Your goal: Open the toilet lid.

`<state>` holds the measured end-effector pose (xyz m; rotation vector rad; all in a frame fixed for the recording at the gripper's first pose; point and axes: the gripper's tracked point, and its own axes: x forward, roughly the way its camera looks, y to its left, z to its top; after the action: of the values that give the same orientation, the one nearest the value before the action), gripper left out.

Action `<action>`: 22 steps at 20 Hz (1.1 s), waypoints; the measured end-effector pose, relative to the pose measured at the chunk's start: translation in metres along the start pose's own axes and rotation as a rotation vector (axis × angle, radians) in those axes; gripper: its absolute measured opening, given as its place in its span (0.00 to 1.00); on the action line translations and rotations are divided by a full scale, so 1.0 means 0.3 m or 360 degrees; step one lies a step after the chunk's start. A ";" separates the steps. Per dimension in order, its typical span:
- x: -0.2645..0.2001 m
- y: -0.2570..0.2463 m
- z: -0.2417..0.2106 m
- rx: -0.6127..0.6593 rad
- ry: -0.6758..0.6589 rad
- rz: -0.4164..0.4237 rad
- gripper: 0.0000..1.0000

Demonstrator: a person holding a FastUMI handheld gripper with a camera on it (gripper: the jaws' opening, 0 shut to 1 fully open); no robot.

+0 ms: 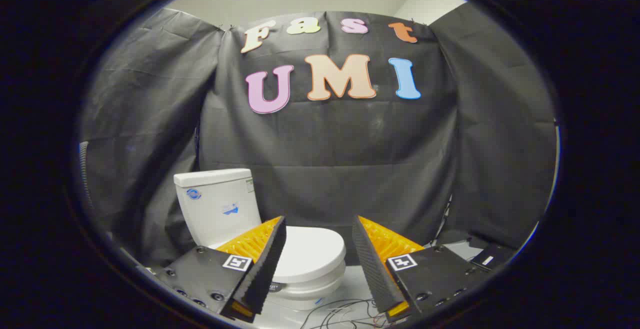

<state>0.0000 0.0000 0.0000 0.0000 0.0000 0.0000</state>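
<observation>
The toilet [225, 209] stands against the black cloth wall beyond my jaws [318, 234], which are spread wide on nothing, its closed lid [310, 254] showing between them and partly hidden behind one finger, with thin wires [340, 314] on the floor below.

The fisheye camera rides on the gripper [319, 229], looking level along its spread fingers. It faces the toilet [300, 254] just ahead, low near the floor [350, 289].

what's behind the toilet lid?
Behind the closed white plastic toilet lid stands the white ceramic tank, then the black cloth wall. The bowl's inside is covered. The open tool is short of the lid.
</observation>
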 end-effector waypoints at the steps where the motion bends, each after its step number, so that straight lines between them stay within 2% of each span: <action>1: 0.029 0.006 0.002 -0.0013 0.0005 0.0006 0.83; 3: 0.084 0.015 -0.017 -0.0013 0.0035 0.0019 0.84; 6: 0.147 0.065 0.011 0.0036 -0.0001 0.0123 0.82; 9: 0.203 0.080 0.037 0.0032 -0.0028 0.0073 0.76; 12: 0.204 0.060 0.048 0.0081 -0.0095 -0.0159 0.71; 15: 0.168 0.163 0.067 0.0066 -0.0243 -0.0166 0.66; 17: 0.161 0.156 0.058 0.0038 -0.0275 -0.0268 0.63; 20: 0.128 0.101 0.057 0.0031 -0.0309 -0.0522 0.59; 22: 0.085 0.002 0.047 0.0054 -0.0300 -0.0812 0.59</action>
<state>0.0256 0.0006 0.0142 0.0341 -0.1885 -0.5102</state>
